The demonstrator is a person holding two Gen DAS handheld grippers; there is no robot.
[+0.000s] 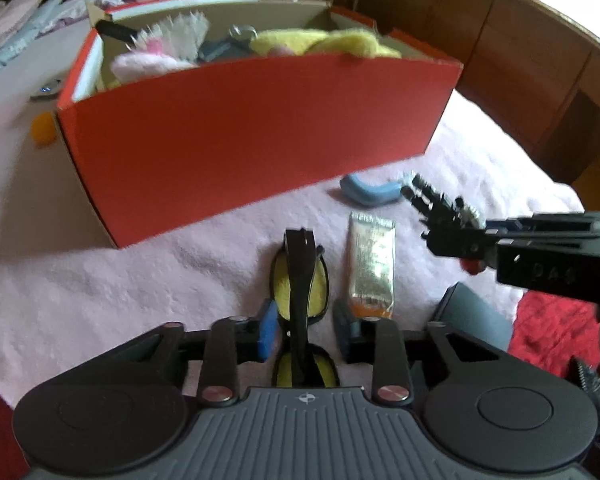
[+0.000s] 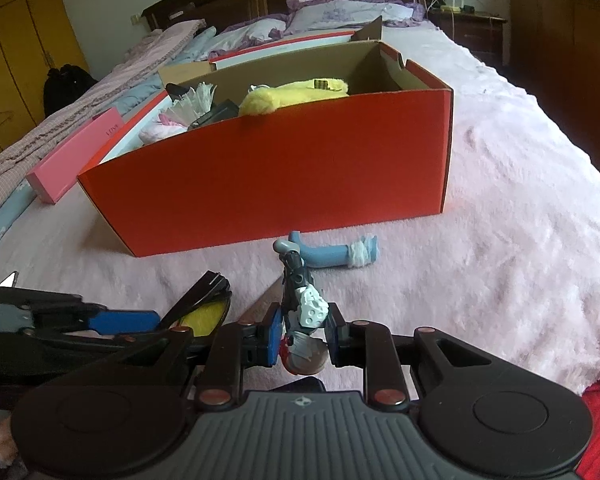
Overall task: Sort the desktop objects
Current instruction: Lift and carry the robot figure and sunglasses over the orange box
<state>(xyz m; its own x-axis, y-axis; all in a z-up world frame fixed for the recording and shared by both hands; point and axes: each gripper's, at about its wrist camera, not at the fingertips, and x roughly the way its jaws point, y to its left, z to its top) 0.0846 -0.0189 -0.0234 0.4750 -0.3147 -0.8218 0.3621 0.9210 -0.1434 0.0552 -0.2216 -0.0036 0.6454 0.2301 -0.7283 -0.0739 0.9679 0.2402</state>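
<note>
Pink blanket (image 2: 500,220) covers the bed. Red box (image 2: 284,184) sits mid-bed, holding a yellow plush (image 2: 288,94). Blue handle (image 2: 332,254) lies just beside the box's near wall. Foil tube (image 1: 372,264) lies beside yellow-lensed glasses (image 1: 300,288). Left gripper (image 1: 306,334) straddles the glasses, pads apart, not touching them. Right gripper (image 2: 303,338) is clamped on a toy figure (image 2: 302,304).

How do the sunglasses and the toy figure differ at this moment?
The sunglasses lie folded on the pink blanket, between the left tool's open fingers; the toy figure is off the blanket, clamped in the right tool. Sunglasses: black frame, yellow lenses; figure: grey, white, black. Both sit outside the red box.
</note>
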